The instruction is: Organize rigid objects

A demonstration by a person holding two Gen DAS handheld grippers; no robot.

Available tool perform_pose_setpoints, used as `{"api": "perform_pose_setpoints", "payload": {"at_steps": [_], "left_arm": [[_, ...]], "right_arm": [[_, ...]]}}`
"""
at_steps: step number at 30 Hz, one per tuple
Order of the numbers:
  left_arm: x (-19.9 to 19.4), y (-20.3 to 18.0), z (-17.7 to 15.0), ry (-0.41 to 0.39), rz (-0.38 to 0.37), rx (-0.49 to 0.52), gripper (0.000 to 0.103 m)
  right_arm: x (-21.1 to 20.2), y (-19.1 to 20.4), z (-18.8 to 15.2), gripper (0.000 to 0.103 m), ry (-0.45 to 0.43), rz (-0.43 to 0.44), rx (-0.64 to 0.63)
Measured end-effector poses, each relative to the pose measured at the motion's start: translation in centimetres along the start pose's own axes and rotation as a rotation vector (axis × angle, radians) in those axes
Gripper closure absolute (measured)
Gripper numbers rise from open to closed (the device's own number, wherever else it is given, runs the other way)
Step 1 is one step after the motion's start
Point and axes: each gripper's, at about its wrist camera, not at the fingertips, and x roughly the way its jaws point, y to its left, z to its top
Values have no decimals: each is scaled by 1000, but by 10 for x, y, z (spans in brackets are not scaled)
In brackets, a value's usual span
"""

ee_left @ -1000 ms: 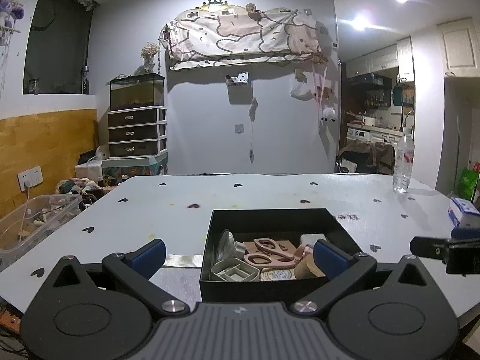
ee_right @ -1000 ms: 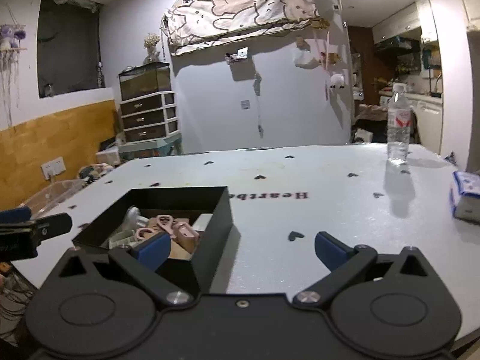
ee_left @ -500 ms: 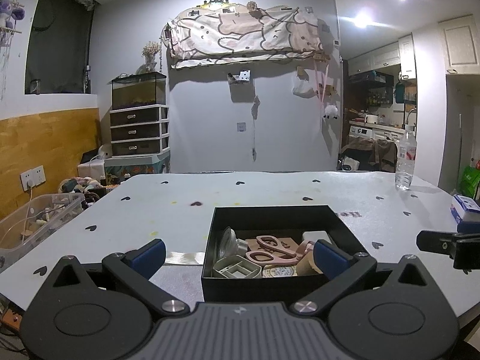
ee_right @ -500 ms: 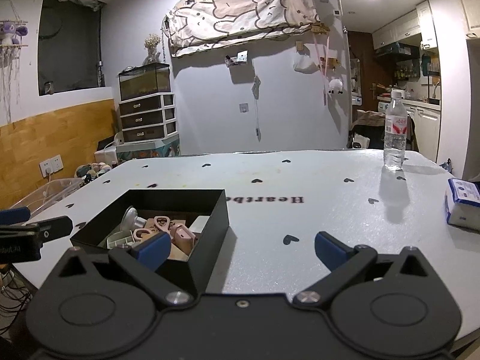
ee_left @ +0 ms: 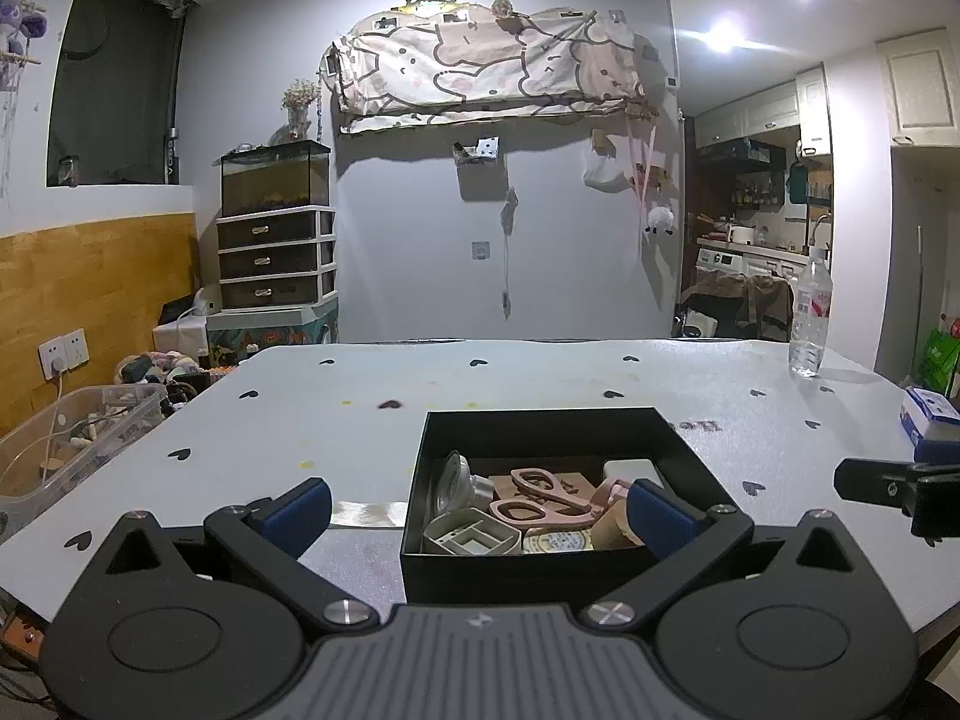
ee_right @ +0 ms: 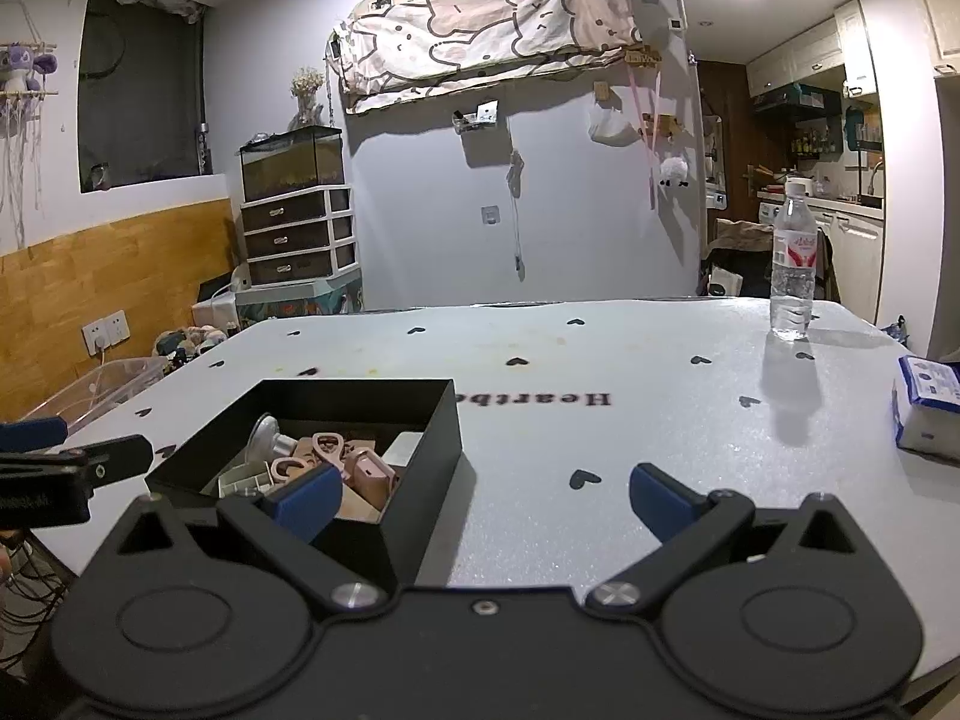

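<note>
A black open box point(ee_left: 540, 423) sits on the white heart-print table point(ee_left: 372, 438); it also shows in the right wrist view point(ee_right: 432, 456). Inside lie pink scissors point(ee_left: 540, 495), a grey square part point(ee_left: 471, 534), a metal funnel-like piece point(ee_left: 450, 483), a round tin point(ee_left: 558, 540) and other small items. My left gripper point(ee_left: 477, 510) is open and empty, held just in front of the box's near wall. My right gripper point(ee_right: 483, 495) is open and empty, to the right of the box over bare table.
A water bottle point(ee_right: 793, 276) stands at the far right of the table. A blue-white carton point(ee_right: 927, 405) lies at the right edge. A clear plastic bin point(ee_left: 66, 438) sits off the table's left side. A drawer unit point(ee_left: 273, 258) stands against the far wall.
Both grippers have pulled back and risen slightly from the box; the box and its contents look a little farther away. Both stay open.
</note>
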Motion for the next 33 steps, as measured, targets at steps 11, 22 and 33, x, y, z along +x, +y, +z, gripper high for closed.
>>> {"api": "perform_pose_setpoints", "payload": {"at_steps": [11, 22, 33], "left_arm": [[1, 0, 0, 0, 0, 0, 0], [0, -3, 0, 2, -4, 2, 0], [1, -3, 0, 2, -4, 1, 0]], "right_arm": [[-1, 0, 0, 0, -3, -3, 3], [-2, -1, 1, 0, -3, -6, 8], [-2, -2, 1, 0, -1, -7, 5]]}}
